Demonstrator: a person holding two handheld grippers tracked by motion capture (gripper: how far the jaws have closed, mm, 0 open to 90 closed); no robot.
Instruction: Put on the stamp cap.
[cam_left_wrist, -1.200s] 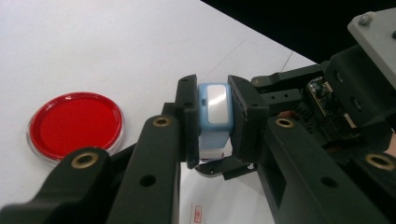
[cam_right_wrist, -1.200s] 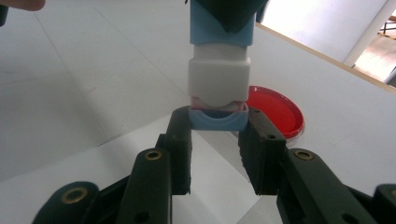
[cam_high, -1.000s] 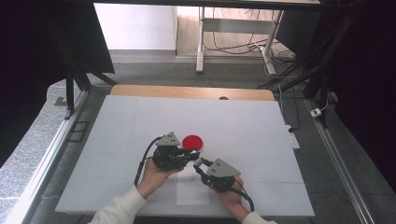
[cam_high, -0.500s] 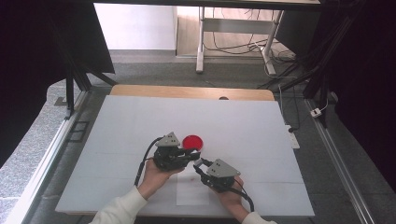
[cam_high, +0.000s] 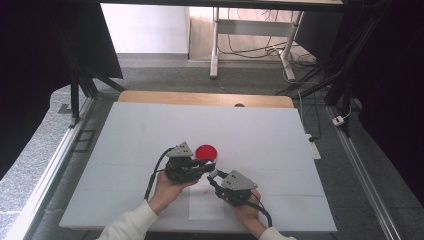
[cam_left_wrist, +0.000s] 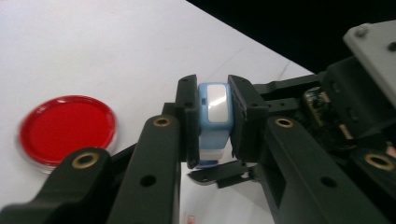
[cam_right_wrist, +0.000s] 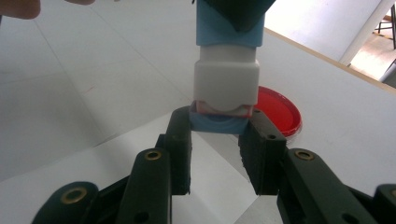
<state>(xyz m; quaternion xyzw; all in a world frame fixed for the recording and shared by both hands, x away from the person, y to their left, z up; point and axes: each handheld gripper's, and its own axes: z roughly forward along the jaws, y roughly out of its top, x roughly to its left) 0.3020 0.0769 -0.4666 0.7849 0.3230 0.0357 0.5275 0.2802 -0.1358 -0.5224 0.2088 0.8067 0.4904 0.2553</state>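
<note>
Just beside the round red plastic dish (cam_high: 206, 152) on the white surface (cam_high: 280, 150), the left tongs (cam_left_wrist: 208, 122) and right tongs (cam_right_wrist: 218, 145) both clamp a small blue-and-white block (cam_left_wrist: 214, 116) from opposite ends.

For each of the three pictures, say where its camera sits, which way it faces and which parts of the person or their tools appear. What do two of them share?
High view: above the table, looking forward and down; both forearms, left claw, right claw.
Left gripper view: on the left claw, looking along its jaws at the blue and white object.
Right gripper view: on the right claw, facing that object from its other end.
Shared: the red dish.
</note>
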